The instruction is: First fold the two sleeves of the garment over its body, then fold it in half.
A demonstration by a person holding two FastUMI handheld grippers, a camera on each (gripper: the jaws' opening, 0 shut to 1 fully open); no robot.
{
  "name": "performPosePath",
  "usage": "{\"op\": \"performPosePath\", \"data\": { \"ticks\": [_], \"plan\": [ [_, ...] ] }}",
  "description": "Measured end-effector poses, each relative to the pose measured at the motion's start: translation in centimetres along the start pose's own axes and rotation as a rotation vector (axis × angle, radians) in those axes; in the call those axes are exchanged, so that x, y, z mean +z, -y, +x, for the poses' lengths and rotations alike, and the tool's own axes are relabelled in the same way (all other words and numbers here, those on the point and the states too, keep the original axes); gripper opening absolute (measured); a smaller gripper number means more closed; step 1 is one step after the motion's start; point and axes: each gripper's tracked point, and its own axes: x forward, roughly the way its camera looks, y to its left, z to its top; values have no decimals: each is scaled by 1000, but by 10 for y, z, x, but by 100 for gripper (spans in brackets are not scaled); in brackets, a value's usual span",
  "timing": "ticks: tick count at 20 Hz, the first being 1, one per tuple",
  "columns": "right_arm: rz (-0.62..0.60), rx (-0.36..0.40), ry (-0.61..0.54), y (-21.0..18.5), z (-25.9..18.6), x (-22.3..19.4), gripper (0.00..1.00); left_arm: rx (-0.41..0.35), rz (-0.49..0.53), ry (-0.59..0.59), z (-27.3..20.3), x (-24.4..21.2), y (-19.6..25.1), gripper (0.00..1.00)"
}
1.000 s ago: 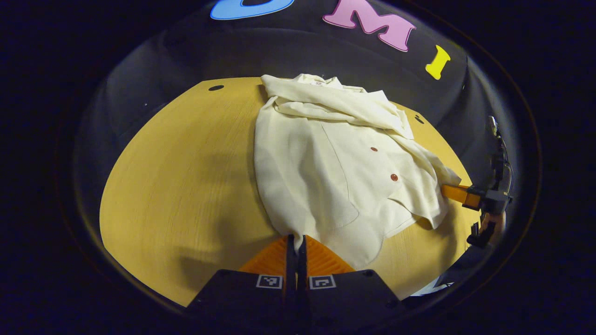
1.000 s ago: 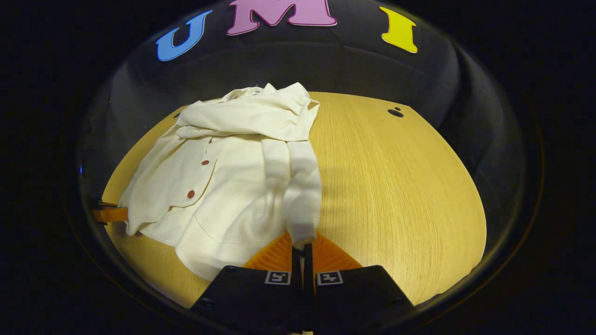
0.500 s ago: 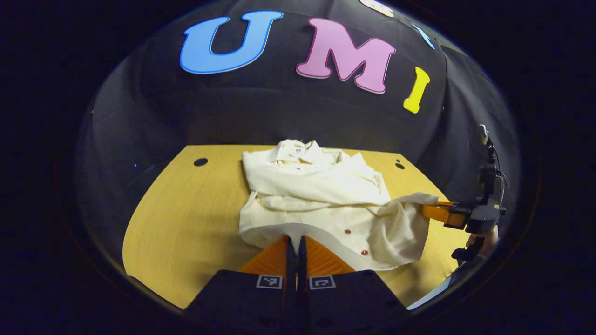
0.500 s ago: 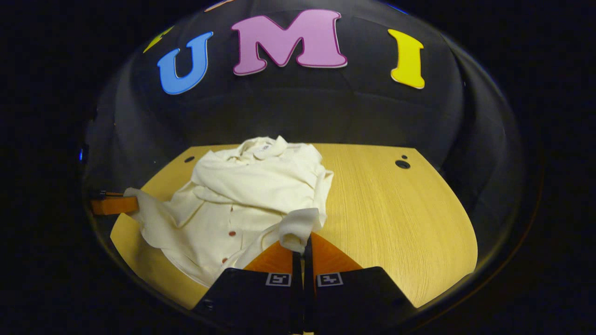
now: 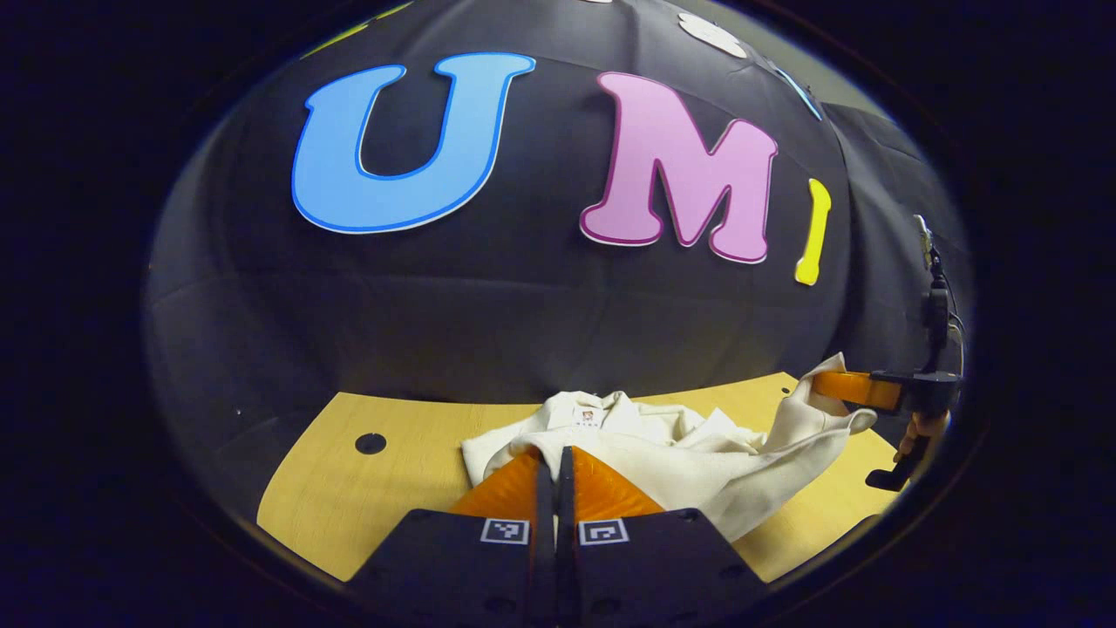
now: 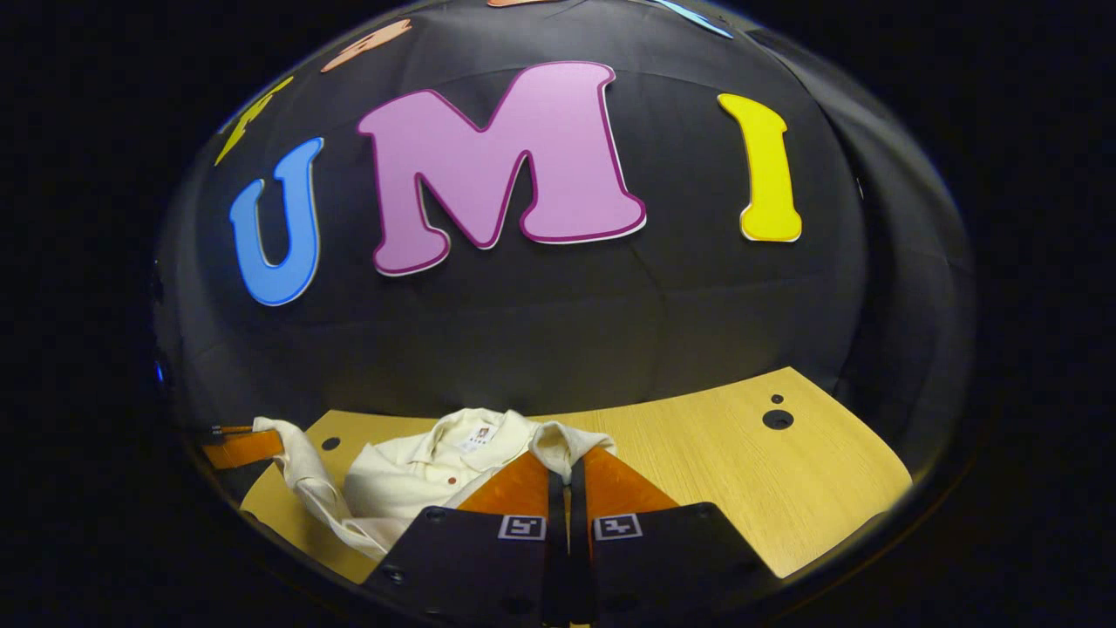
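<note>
Both the left gripper (image 5: pixel 555 453) and the right gripper (image 6: pixel 568 458) have their fingers pressed together on the cream shirt's (image 5: pixel 697 462) hem, the shirt bunched on the tabletop (image 6: pixel 741 471) just ahead of them.

- Left gripper (image 5: pixel 554 453) at bottom centre of the left gripper view, fingers pressed together, cloth pinched at the tips.
- Right gripper (image 6: pixel 568 462) at bottom centre of the right gripper view, fingers likewise closed, fabric caught between them.
- Right gripper again at the right edge of the left gripper view, roughly level, pointing left.
- Hand (image 5: pixel 917 429) below it on the handle.
</note>
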Motion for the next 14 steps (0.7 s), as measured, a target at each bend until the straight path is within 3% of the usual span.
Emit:
{"op": "performPosePath", "data": {
  "ticks": [5,7,9,11,12,13,14],
  "plan": [
    [-52,-112,-31,17,89,-39,6,72,-35,31,85,-39,-64,6],
    [-141,-141,-30,23,114,-57,9,94,-41,19,104,-60,-74,10],
    [-231,-156,-47,30,127,-74,18,126,22,-23,115,-76,-78,19],
    [-249,-139,-23,25,129,-75,27,176,99,-20,118,-73,-85,43],
    [-241,-142,-16,26,131,-72,31,178,105,-11,109,-64,-80,71],
    [-217,-143,-17,25,128,-69,43,174,95,14,113,-56,-75,99],
    [-189,-135,-26,25,125,-67,67,170,75,46,106,-46,-69,96]
  ]
}}
